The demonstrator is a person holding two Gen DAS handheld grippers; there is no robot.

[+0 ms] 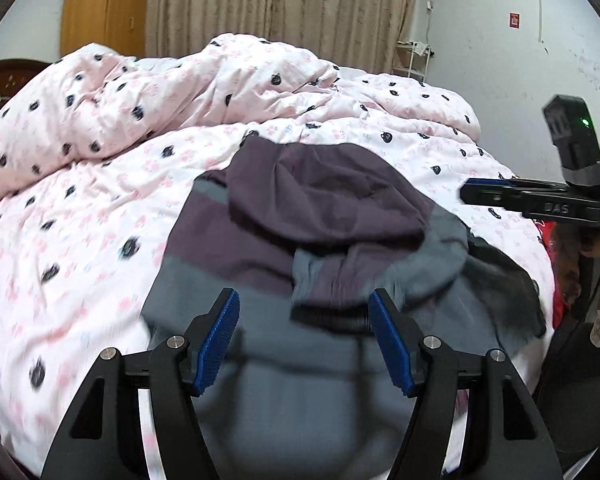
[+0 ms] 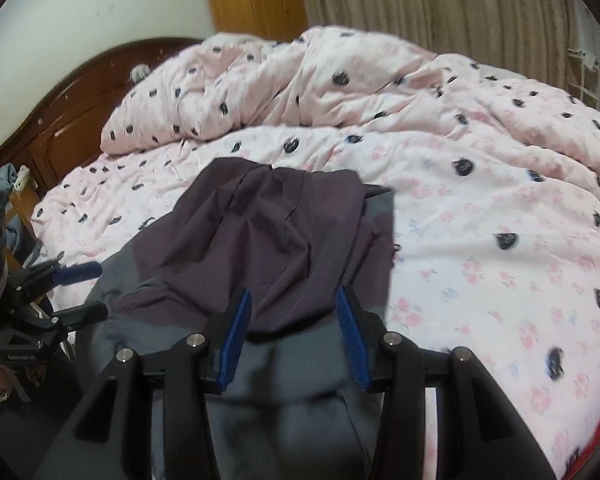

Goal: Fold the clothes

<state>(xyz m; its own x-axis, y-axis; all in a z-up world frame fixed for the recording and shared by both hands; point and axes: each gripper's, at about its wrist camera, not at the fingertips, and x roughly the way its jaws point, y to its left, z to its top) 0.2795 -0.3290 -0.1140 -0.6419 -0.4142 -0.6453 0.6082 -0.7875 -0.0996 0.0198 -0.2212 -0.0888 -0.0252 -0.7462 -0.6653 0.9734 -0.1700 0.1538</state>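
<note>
A grey and dark purple garment (image 1: 320, 208) lies on the bed, its purple part heaped over the grey lower part. A grey sleeve (image 1: 440, 264) lies bunched on its right side. My left gripper (image 1: 304, 308) hovers open over the garment's near grey part, and nothing sits between its blue pads (image 1: 220, 340). My right gripper (image 2: 293, 300) is also open, above the near edge of the same garment (image 2: 284, 224). In the left wrist view the right gripper (image 1: 472, 192) reaches in from the right. The right wrist view shows the left gripper (image 2: 94, 290) at the garment's left edge.
A rumpled pink quilt with dark cat prints (image 1: 180, 92) is piled at the back of the bed. A dark wooden headboard (image 2: 60, 120) stands at the left, with a wardrobe (image 1: 100, 12) and curtain (image 1: 284, 4) behind. Red cloth (image 1: 560, 280) lies at the bed's right edge.
</note>
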